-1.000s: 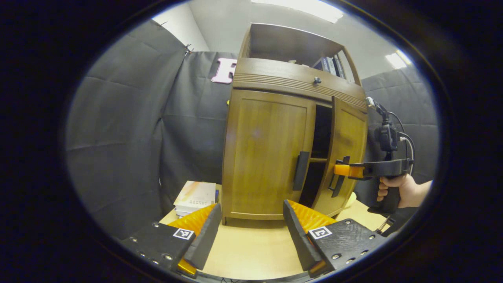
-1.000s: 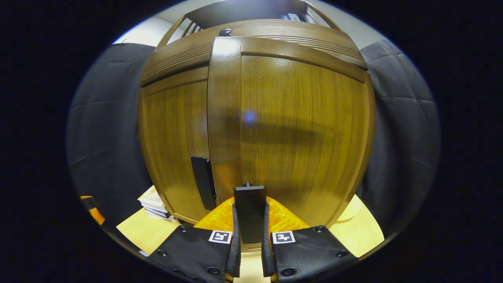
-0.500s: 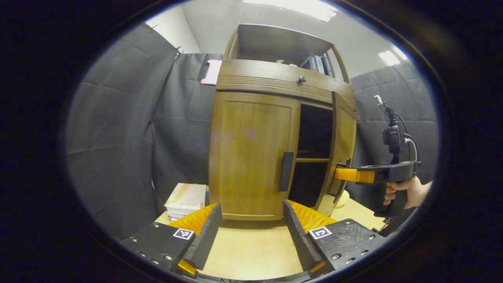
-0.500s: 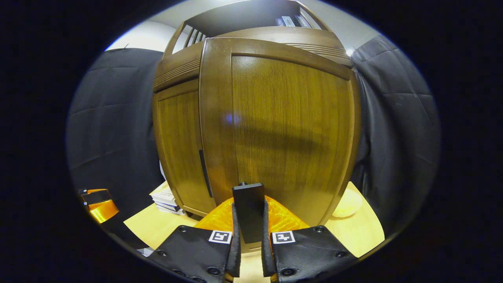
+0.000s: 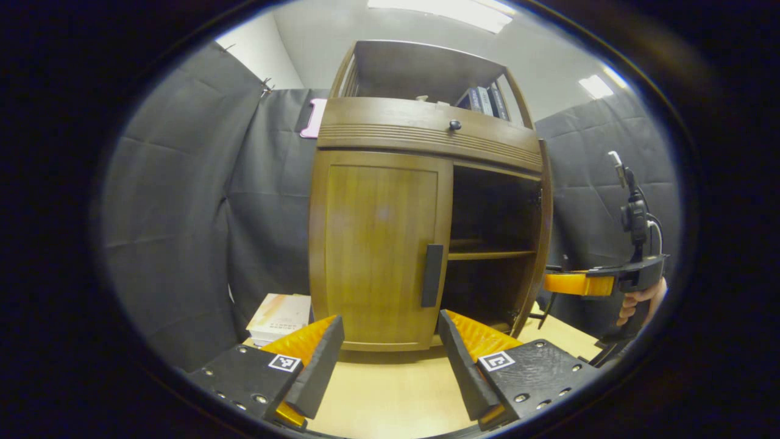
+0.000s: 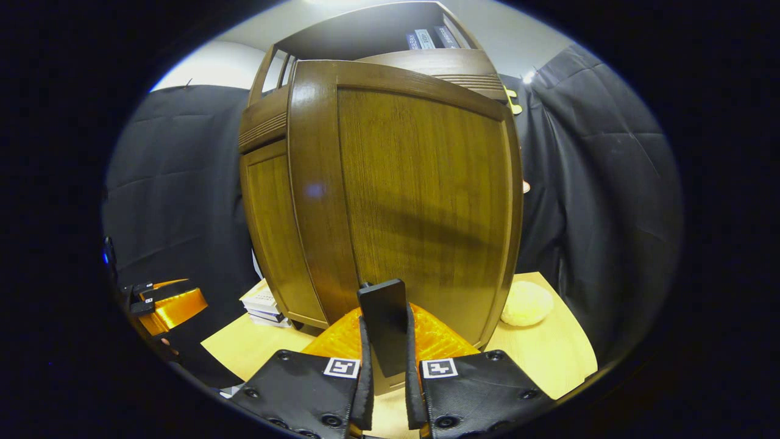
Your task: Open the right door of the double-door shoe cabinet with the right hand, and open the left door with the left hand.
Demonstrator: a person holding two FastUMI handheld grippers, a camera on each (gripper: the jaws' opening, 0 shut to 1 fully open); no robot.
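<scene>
The brown wooden shoe cabinet (image 5: 426,131) stands on a light table. In the left gripper view its left door (image 5: 378,250) is closed, with a black handle (image 5: 431,275) on its right edge. The right door (image 5: 541,238) stands swung out, edge-on, baring a dark inside with a shelf (image 5: 487,255). My left gripper (image 5: 390,324) is open, low in front of the left door and apart from it. In the right gripper view my right gripper (image 6: 385,341) is shut on the right door's black handle (image 6: 382,317), with the door panel (image 6: 420,195) close ahead. A hand (image 5: 640,302) holds that right gripper (image 5: 548,284).
A stack of books (image 5: 277,314) lies on the table (image 5: 384,396) left of the cabinet. A pale yellow round object (image 6: 527,303) sits on the table by the right door's far edge. More books (image 5: 484,100) stand on the cabinet's top shelf. Black cloth walls surround the table.
The right door has swung from slightly ajar to wide open, pulled by my right gripper still shut on its handle. My left gripper stays open and has drifted a little to the right.
</scene>
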